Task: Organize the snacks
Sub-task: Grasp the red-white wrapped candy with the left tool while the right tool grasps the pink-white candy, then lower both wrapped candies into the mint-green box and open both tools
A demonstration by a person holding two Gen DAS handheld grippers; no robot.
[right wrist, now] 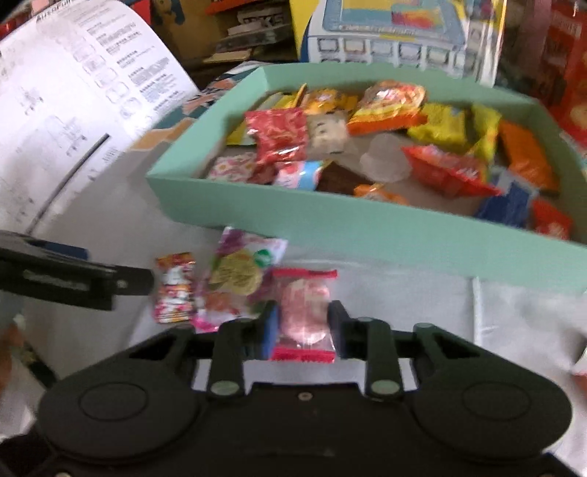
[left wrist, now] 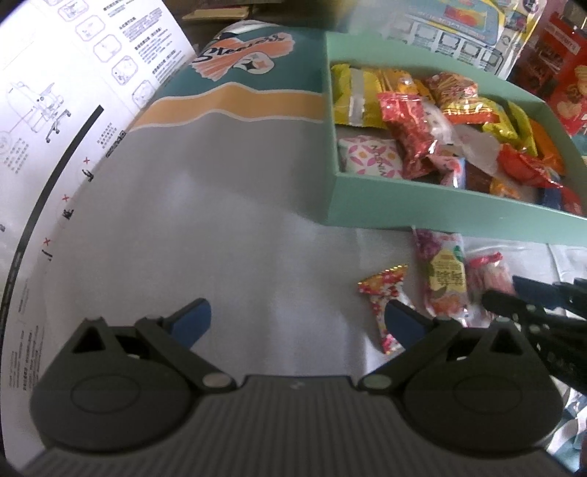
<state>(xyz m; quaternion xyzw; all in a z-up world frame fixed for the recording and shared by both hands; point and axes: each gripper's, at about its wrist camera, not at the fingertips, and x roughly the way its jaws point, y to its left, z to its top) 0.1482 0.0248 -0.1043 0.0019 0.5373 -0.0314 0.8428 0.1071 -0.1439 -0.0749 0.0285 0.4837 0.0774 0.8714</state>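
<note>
A mint-green box point(left wrist: 440, 216) point(right wrist: 330, 224) holds several wrapped snacks. In front of it on the grey cloth lie a red-gold candy point(left wrist: 385, 297) point(right wrist: 175, 286) and a colourful packet with a yellow label point(left wrist: 445, 275) point(right wrist: 238, 279). Beside them is a pink round snack in a clear, red-ended wrapper point(right wrist: 304, 315) point(left wrist: 489, 271). My right gripper point(right wrist: 302, 328) is shut on this pink snack, a pad against each side. My left gripper point(left wrist: 297, 319) stands open over bare cloth, its right finger just beside the red-gold candy, nothing between its pads.
A large white instruction sheet point(left wrist: 55, 110) point(right wrist: 73, 91) curls up along the left. A teal and orange printed surface point(left wrist: 238, 73) lies behind the cloth. Red cartons point(left wrist: 561, 73) and a blue-yellow package point(right wrist: 385, 33) stand behind the box.
</note>
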